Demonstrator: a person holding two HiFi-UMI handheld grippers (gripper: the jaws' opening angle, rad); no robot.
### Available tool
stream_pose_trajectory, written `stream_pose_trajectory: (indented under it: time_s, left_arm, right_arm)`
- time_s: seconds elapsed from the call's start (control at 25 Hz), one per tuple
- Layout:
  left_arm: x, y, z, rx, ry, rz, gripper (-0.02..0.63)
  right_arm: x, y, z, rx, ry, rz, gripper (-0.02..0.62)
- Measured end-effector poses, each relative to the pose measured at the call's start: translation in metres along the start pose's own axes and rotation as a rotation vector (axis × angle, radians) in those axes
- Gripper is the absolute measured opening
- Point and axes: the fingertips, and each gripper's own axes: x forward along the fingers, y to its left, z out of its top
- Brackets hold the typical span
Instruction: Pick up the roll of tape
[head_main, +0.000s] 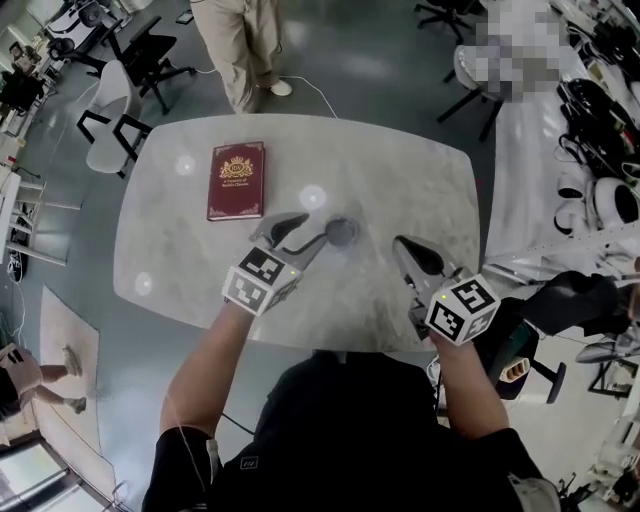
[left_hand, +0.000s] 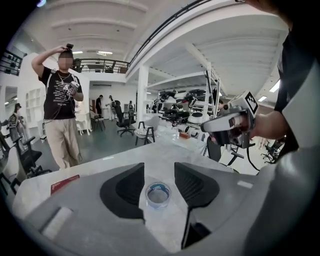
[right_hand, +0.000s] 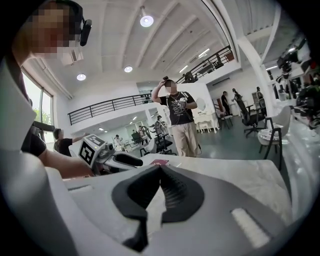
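Note:
The roll of tape (head_main: 342, 231), a small clear ring with a blue core, lies flat on the marble table (head_main: 400, 170). My left gripper (head_main: 315, 227) is open just left of it, with its tips close to the roll. In the left gripper view the tape (left_hand: 158, 194) shows in the gap of the left gripper (left_hand: 159, 168), and neither pad touches it. My right gripper (head_main: 400, 243) hovers to the right of the tape with nothing in it. In the right gripper view the right gripper (right_hand: 159, 169) has its tips together.
A red book (head_main: 236, 180) lies on the table's far left. A person (left_hand: 60, 100) stands beyond the far edge, and office chairs (head_main: 115, 115) are on the floor to the left. A white bench with gear (head_main: 590, 130) runs along the right.

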Motion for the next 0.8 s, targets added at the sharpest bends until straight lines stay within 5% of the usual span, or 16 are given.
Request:
stream_pose_trajectory:
  time_s: [0.8]
  left_arm:
    - [0.130, -0.036, -0.116, 0.221, 0.396, -0.208, 0.206]
  right_arm:
    - [-0.018, -0.049, -0.036, 0.087, 0.028, -0.022, 0.003]
